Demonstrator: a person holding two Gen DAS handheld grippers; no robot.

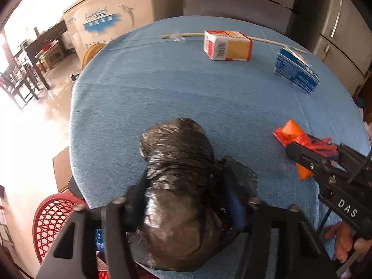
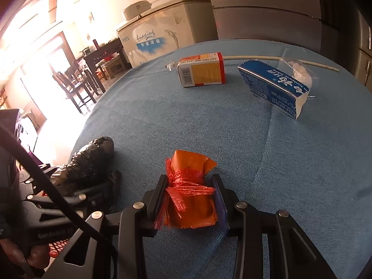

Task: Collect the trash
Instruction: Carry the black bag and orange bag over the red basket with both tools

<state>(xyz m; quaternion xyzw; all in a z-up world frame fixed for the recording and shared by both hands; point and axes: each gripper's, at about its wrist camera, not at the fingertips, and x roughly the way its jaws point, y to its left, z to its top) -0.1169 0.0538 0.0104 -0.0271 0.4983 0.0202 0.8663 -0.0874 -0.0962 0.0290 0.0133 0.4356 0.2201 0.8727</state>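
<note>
While both tools sit low over the round table in its blue cloth [image 2: 162, 121], two pickups under way at once.

Lower centre of the left wrist view: left gripper [image 1: 186, 205] clamped across a crumpled black plastic bin bag [image 1: 179, 162], bulging film filling the gap between the fingers, bundle lying on the cloth at the near edge. Red plastic lattice basket [image 1: 53, 218] at lower left of that view, below the table rim. Further right in the same view, right gripper [image 1: 309, 162] reaching in from the edge.

Lower centre of the right wrist view: right gripper [image 2: 189, 196] closed on a flattened orange paper carton wrapped in red plastic netting [image 2: 189, 186], pads pressed to its two sides, carton resting on the cloth.

Upper centre of that view, untouched: an orange-and-white cardboard box [image 2: 202, 72] on its side, then a blue-and-white cardboard carton [image 2: 274, 88] tipped over, with clear plastic wrap [image 2: 295, 69] just behind and a thin pale stick [image 2: 255, 57] along the far edge.

Likely step: grasp made, lift pending. Next, probably: raise the orange bundle clear, hold the bag mouth apart, drop in. Bag opening not visible, so hard to judge readiness. Slippery film, possible slide out of the pinch.
</note>
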